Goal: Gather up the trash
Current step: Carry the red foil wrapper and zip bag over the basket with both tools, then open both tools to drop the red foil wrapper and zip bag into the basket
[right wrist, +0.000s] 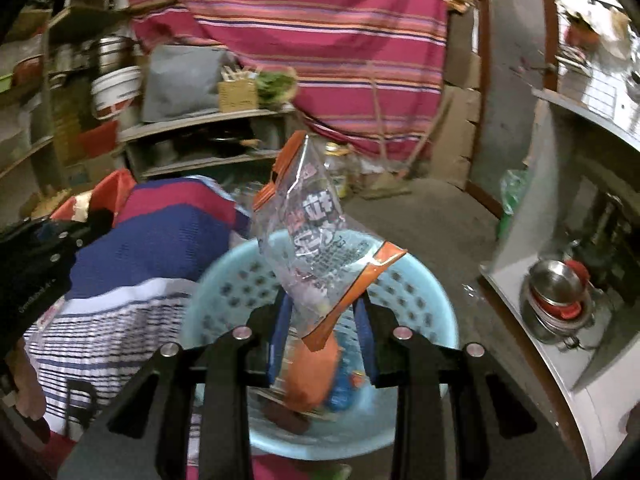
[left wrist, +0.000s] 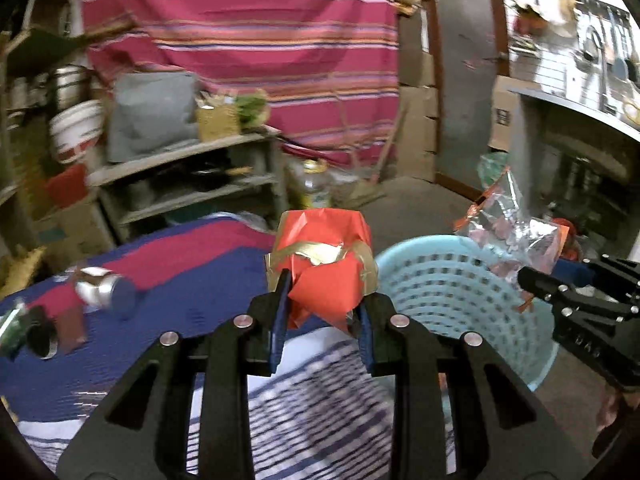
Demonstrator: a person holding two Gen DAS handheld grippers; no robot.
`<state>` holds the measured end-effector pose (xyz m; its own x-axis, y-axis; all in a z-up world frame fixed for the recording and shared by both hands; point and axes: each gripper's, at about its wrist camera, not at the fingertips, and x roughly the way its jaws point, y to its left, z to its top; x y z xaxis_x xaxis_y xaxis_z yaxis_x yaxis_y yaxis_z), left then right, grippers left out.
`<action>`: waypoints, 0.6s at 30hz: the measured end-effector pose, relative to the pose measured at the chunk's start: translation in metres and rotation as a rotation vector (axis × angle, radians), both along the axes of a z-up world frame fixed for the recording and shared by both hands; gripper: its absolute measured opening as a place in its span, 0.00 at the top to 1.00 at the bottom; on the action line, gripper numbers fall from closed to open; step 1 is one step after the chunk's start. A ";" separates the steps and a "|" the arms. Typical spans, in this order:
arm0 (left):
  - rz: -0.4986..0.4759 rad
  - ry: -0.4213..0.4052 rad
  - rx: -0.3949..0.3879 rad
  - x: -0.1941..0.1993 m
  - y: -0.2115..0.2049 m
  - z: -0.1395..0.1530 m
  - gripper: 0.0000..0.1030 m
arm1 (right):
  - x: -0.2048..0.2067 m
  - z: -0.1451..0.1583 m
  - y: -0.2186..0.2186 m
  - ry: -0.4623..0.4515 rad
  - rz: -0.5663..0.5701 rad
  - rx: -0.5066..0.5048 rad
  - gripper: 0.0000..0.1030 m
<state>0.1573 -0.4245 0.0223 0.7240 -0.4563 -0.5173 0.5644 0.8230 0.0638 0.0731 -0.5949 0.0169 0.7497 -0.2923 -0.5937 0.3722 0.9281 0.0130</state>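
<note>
My left gripper (left wrist: 322, 304) is shut on a crumpled red paper wad with gold tape (left wrist: 324, 264), held above the striped cloth beside the light blue perforated basket (left wrist: 440, 284). My right gripper (right wrist: 322, 320) holds a clear plastic wrapper with orange edges (right wrist: 316, 236) over the basket (right wrist: 224, 280); its fingers stand a little apart around the wrapper. The wrapper (left wrist: 512, 232) and right gripper (left wrist: 532, 280) also show in the left wrist view. Orange and blue trash (right wrist: 316, 376) lies inside the basket. A silver can (left wrist: 106, 290) and a dark wrapper (left wrist: 24, 328) lie on the cloth.
A blue, red and white striped cloth (left wrist: 192, 280) covers the surface at the left. Behind stand a grey shelf unit (left wrist: 192, 184), a bottle (left wrist: 314, 184) and a red striped curtain (left wrist: 260, 40). A counter with steel pots (right wrist: 560, 292) is at the right.
</note>
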 end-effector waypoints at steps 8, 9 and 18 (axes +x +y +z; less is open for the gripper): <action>-0.104 0.059 0.044 0.008 -0.064 -0.027 0.62 | -0.005 -0.023 -0.040 0.026 -0.061 0.058 0.70; -0.111 0.066 0.047 0.009 -0.068 -0.029 0.56 | -0.006 -0.026 -0.041 0.028 -0.065 0.063 0.70; -0.089 0.071 0.049 0.015 -0.067 -0.025 0.32 | -0.003 -0.035 -0.042 0.038 -0.065 0.078 0.70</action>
<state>0.1726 -0.4917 -0.0028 0.6422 -0.4899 -0.5895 0.6397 0.7662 0.0602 0.0704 -0.6364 -0.0183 0.7070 -0.2915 -0.6444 0.4334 0.8986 0.0691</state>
